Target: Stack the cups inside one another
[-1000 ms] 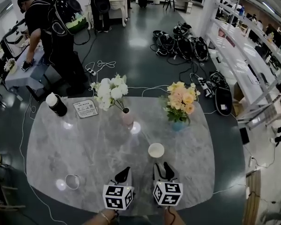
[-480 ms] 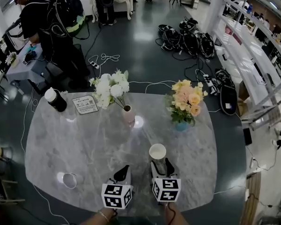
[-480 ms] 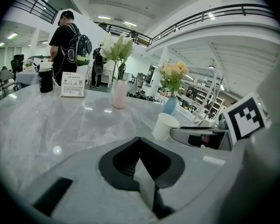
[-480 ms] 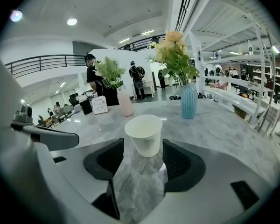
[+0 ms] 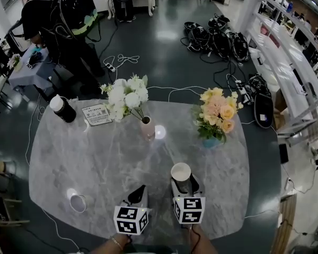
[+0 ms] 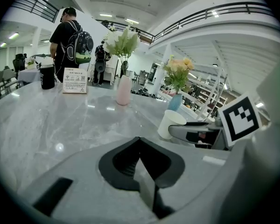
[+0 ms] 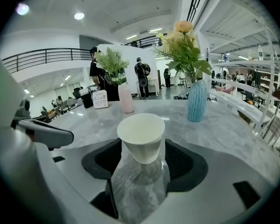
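1. Two tools sit side by side over the near edge of the table (image 5: 106, 157), a smooth, grey-veined marble slab: my left gripper (image 5: 139, 193) and right gripper (image 5: 184, 187), both slanting forward and down.
2. My left gripper's jaws are pressed together on nothing.
3. My right gripper's jaws are opening, with a white paper cup (image 7: 141, 136), tapered and round-rimmed, upright between them, unpinched.
4. A second cup (image 5: 78, 201) stands well apart, at the table's near left.
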Motion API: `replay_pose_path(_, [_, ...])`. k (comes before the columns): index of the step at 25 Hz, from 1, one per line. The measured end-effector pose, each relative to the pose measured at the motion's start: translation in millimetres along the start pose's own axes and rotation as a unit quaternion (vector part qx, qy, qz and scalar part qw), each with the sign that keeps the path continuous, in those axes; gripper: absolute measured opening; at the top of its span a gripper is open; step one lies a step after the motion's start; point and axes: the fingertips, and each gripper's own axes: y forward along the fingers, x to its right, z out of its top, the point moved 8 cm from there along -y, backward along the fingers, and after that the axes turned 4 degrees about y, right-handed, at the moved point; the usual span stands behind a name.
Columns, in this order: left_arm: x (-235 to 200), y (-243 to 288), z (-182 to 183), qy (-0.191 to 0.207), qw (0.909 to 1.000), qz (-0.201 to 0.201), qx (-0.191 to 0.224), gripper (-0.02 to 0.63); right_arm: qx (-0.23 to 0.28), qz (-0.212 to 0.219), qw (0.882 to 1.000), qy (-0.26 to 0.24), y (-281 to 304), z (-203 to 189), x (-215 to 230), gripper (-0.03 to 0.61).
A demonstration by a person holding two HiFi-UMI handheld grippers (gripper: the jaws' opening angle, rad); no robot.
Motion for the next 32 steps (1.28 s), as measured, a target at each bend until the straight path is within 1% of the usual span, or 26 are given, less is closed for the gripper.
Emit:
replay_pose_path(8, [-2, 4, -2, -0.003, 0.9999, 0.002, -0.012, -0.005, 0.004, 0.012, 1.0, -0.012, 10, 4, 1, 0.253])
replay_pose_path(16, [-5, 7, -2, -0.002, 0.9999, 0.001, -0.012, -0.005, 0.009, -0.007, 1.0, -0.016, 13, 6, 3, 0.252])
replay_pose_path(22, [-5, 4, -2, -0.002, 0.9999, 0.003, -0.011, -0.005, 0.022, -0.006, 1.0, -0.011, 9, 10, 3, 0.252])
replay_pose_path(32, [-4, -5, 0, -0.003, 1.0, 0.0, -0.001, -0.005, 0.025, -0.004, 1.0, -0.014, -1, 14, -7, 0.252])
